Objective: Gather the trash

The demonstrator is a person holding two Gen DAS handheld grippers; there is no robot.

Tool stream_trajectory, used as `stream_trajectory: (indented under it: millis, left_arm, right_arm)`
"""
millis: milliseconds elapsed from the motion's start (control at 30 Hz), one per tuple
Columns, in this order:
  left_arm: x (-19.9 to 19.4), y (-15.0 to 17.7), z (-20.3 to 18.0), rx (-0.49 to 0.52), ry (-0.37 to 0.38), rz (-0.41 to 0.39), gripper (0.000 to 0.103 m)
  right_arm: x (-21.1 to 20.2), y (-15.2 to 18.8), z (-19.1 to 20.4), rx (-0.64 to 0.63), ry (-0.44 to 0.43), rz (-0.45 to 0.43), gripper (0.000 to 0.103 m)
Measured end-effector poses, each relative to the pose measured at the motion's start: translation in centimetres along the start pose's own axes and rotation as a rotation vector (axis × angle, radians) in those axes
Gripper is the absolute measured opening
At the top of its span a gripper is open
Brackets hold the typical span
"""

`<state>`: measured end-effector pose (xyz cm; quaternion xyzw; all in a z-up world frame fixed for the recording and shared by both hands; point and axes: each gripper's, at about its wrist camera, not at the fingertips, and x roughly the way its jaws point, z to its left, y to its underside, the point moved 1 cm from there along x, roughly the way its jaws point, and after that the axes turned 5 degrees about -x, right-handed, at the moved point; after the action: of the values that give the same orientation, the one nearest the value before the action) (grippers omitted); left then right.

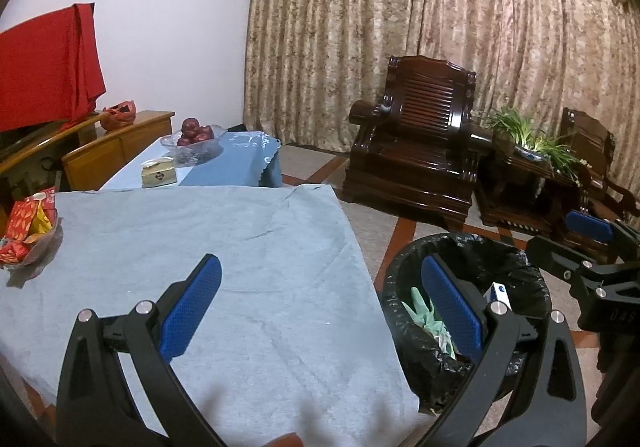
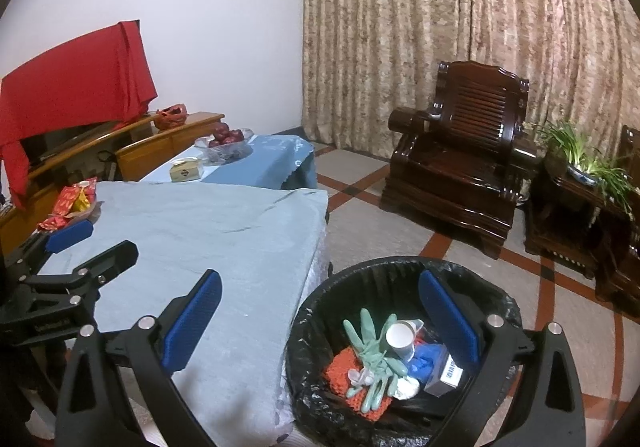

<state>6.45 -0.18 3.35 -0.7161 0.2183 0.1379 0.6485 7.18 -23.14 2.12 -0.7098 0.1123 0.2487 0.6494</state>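
A round trash bin with a black liner [image 2: 400,262] stands on the floor at the table's right edge. Inside lie green rubber gloves [image 2: 372,351], a white paper cup [image 2: 400,339], an orange-red mesh cloth [image 2: 342,369], a blue item, a small box and a crumpled tissue. My right gripper [image 2: 320,301] hangs open and empty, its right finger over the bin. My left gripper [image 1: 320,287] is open and empty, spanning the table corner and the bin [image 1: 460,241]. Each gripper shows in the other's view: the left gripper [image 2: 94,243], the right gripper [image 1: 556,235].
The table [image 1: 200,227] carries a blue-grey cloth and, at its far left, a dish of red snack packets [image 1: 28,231]. Behind it a second table holds a bowl of apples [image 1: 194,133] and a tissue box [image 1: 159,175]. A dark wooden armchair [image 1: 420,151] and a plant stand are on the right.
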Motion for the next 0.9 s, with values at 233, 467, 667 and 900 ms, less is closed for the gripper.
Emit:
stream_trajectory:
  millis: [233,467,667,900]
  left_arm:
    - [-0.53,-0.15,-0.26,0.004,0.011,-0.011,0.097]
    - [-0.71,-0.09,-0.69,0.006,0.013,-0.014,0.097]
    - [-0.69,-0.08,-0.68,0.006,0.013,-0.014,0.097]
    - [-0.70,-0.13,-0.93,0.009,0.015,-0.009,0.097]
  right_arm:
    - [-0.68,-0.27,-0.26,0.008,0.011,-0.009,0.097]
    - [-0.94,-0.34,-0.36,0.008,0.016,-0.016,0.097]
    - [-0.94,-0.31,-0.37,0.008,0.016,-0.016,0.097]
    - [-0.95,-0.30,-0.44,0.008,0.016,-0.016,0.097]
